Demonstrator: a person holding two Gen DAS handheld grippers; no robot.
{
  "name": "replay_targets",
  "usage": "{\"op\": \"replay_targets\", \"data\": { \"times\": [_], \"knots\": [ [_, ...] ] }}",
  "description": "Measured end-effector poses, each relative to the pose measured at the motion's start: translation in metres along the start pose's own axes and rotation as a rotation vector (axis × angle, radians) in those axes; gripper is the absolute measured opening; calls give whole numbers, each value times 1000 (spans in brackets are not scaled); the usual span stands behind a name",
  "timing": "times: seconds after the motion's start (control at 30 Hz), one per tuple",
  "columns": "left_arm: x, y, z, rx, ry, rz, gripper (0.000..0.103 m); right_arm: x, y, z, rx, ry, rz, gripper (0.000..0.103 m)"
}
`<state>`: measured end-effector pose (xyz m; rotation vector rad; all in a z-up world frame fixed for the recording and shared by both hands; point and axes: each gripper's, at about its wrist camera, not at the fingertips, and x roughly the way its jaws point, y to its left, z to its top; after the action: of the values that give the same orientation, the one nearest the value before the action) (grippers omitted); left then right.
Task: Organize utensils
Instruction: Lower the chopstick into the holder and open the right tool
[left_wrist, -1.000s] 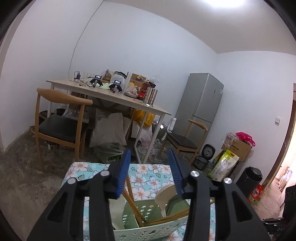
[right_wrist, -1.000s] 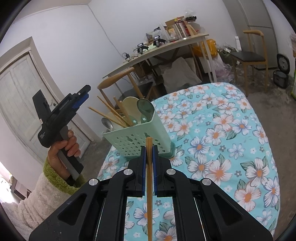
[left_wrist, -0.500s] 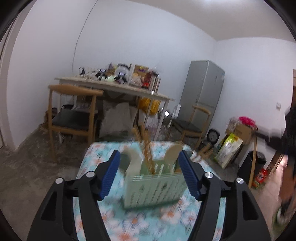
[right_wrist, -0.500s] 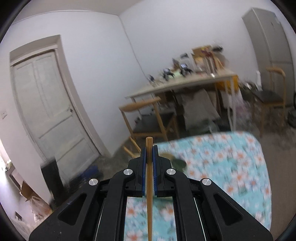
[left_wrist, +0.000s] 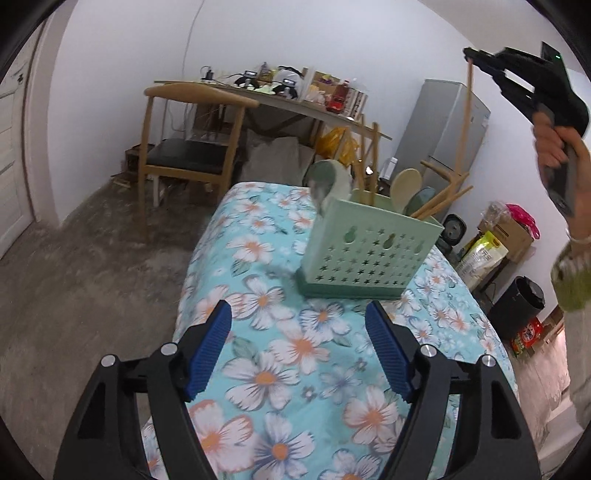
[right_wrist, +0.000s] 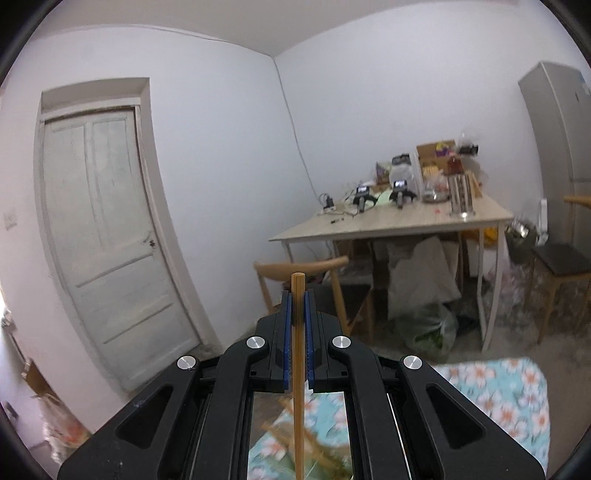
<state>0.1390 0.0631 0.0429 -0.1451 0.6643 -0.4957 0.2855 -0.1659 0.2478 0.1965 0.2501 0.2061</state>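
**Utensil Sorting: Right Claw Loaded, Left Claw Empty**

The left gripper (left_wrist: 298, 347) hovers low over the floral tablecloth (left_wrist: 295, 343). Its two blue-padded fingers stand wide apart with nothing between them.

The right gripper (right_wrist: 298, 314) is raised well above the table. Its two fingers are pressed together on one wooden chopstick (right_wrist: 297, 369), which runs upright between the pads, with its blunt tip just above the fingertips. In the left wrist view the same chopstick (left_wrist: 466, 122) hangs down from the raised gripper, above and behind the basket.

One pale green basket (left_wrist: 369, 254), perforated with star-shaped holes, stands on the tablecloth just ahead of the left gripper, on a darker green base. It holds:

- Several wooden chopsticks (left_wrist: 439, 201), leaning in different directions; the exact number cannot be told.
- One cream spoon (left_wrist: 406, 182), bowl upward.
- One dark green spoon (left_wrist: 421, 195) just beside it.
- One further spoon (left_wrist: 325, 181) at the left corner, blurred.

Behind the tablecloth stand one wooden chair (left_wrist: 192, 136), one cluttered table (left_wrist: 280, 99) and one grey fridge (left_wrist: 439, 125). The right wrist view also shows one white door (right_wrist: 110, 229).
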Motion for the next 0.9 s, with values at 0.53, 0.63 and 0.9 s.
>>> {"op": "replay_targets", "data": {
  "times": [0.53, 0.63, 0.9],
  "knots": [
    [3, 14, -13, -32, 29, 30, 73, 47, 16, -47, -252, 5, -150, 5],
    [5, 12, -12, -32, 28, 27, 73, 45, 23, -50, -316, 0, -165, 5],
    [3, 6, -14, -28, 24, 17, 73, 39, 36, -54, -368, -11, -163, 5]
  ]
}}
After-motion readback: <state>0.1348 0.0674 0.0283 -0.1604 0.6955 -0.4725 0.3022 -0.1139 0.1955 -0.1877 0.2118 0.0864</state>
